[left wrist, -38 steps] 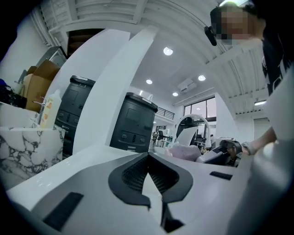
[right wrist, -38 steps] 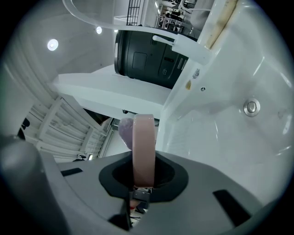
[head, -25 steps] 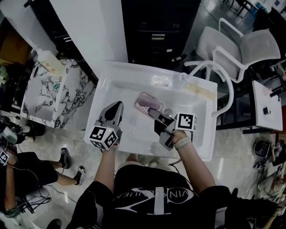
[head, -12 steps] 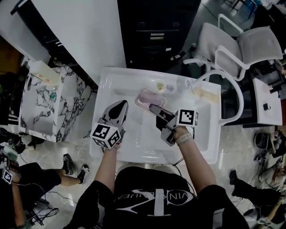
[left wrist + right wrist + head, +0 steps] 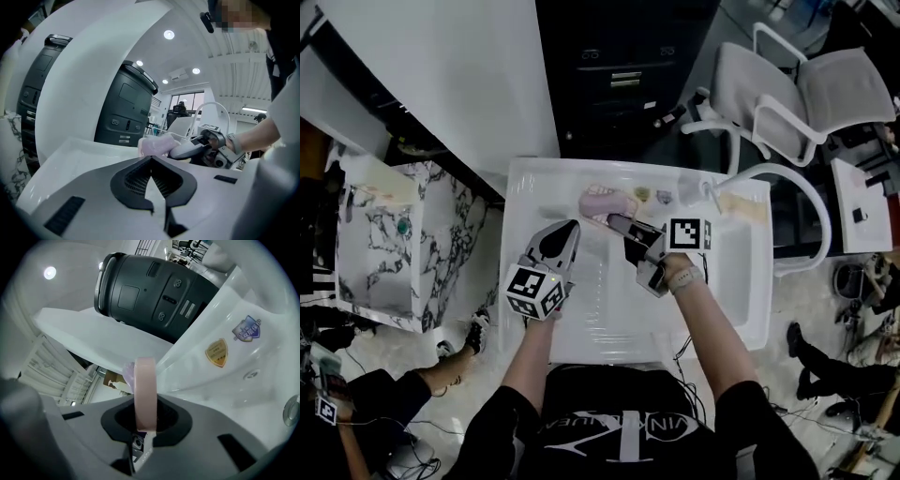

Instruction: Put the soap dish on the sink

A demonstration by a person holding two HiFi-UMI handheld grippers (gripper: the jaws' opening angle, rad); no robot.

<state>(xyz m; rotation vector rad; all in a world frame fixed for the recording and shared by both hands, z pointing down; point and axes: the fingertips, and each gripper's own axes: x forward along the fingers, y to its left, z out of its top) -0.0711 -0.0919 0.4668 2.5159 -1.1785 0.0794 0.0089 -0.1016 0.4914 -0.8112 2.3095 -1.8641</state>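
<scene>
The pink soap dish (image 5: 602, 201) hangs edge-on over the back of the white sink (image 5: 591, 305), close to its rear ledge. My right gripper (image 5: 613, 222) is shut on the dish's near rim; in the right gripper view the dish (image 5: 145, 390) stands upright between the jaws. My left gripper (image 5: 571, 228) is shut and empty, hovering over the basin's left half, a short way left of the dish. From the left gripper view, the dish (image 5: 157, 145) and the right gripper (image 5: 187, 150) lie just beyond my left gripper (image 5: 151, 159).
Two small stickers (image 5: 652, 195) and a faucet (image 5: 709, 190) sit along the sink's rear ledge, with a yellowish block (image 5: 742, 207) at its right. A marble-patterned cabinet (image 5: 389, 234) stands left, a dark cabinet (image 5: 614, 66) behind, a white chair (image 5: 787, 84) at the back right.
Both grippers have moved toward the back of the sink. The right one has carried the soap dish from mid-basin up to the rear ledge. The left stays shut and empty.
</scene>
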